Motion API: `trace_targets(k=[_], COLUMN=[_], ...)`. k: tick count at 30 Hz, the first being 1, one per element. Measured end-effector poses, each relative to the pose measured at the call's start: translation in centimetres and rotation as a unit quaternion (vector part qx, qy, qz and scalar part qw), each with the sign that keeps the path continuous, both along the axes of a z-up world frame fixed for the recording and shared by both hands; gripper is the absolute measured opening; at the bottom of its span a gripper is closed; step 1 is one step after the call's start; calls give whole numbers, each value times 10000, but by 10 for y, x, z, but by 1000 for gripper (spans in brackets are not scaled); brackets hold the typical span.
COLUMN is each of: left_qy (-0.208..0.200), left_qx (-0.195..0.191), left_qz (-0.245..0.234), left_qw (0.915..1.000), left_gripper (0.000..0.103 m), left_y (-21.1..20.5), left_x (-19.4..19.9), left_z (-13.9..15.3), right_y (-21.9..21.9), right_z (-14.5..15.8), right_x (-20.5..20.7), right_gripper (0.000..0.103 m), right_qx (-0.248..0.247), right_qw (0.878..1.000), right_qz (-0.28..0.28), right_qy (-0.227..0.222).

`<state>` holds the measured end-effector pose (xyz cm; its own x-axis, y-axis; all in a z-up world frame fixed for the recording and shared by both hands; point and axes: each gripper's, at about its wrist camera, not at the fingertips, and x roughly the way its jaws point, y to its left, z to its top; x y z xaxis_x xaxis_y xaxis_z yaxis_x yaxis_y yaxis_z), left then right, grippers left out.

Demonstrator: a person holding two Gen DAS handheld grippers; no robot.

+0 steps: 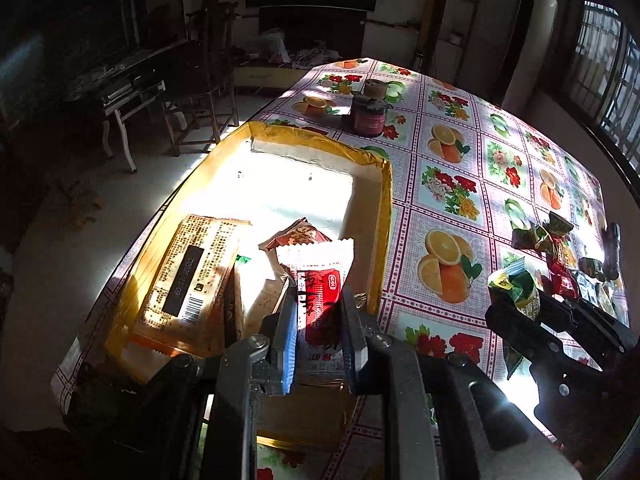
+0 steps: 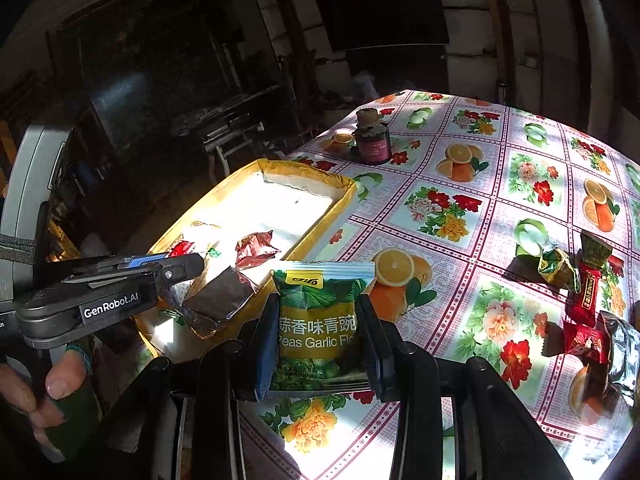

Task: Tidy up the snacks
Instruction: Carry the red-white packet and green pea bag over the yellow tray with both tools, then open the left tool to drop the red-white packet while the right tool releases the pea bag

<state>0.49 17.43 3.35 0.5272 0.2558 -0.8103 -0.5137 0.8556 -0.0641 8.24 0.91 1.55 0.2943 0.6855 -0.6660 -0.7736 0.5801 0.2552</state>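
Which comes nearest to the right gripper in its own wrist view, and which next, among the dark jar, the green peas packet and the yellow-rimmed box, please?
1. Green peas packet: clamped in the right gripper.
2. Yellow-rimmed box: ahead, to the left.
3. Dark jar: farthest, beyond the box on the tablecloth.

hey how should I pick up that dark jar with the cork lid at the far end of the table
Probably grip the dark jar around its round body, below the cork lid, coming in level from the near side: it stands upright with clear tablecloth around it.
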Motion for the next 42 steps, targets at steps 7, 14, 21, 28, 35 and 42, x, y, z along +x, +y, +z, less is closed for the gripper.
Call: trace_targets(k=[7,14,21,28,35,42], left_qy=[-1,50,157,274,418,460], left_qx=[-28,-46,-76,-127,-195,-196], left_qz=[178,271,338,413,450,400], left_qw=[9998,9996,9993,9987,9979,9979], left_gripper=[18,18,18,18,18,18], left_y=[21,35,47,57,64,62], left_x=[-2,3,17,23,29,32], left_z=[0,-5,-14,-26,-39,-44], right_y=[30,68,111,137,147,155], right_z=[-3,-5,-12,-28,-40,-51], right_x=[4,17,37,58,71,75], right_gripper=[40,40,40,40,40,40], right_qx=[-12,33,92,31,24,-71], right_qw=[9997,9989,9974,9965,9953,9950], right_qz=[218,432,591,597,682,706], right_qy=[81,173,396,577,681,702])
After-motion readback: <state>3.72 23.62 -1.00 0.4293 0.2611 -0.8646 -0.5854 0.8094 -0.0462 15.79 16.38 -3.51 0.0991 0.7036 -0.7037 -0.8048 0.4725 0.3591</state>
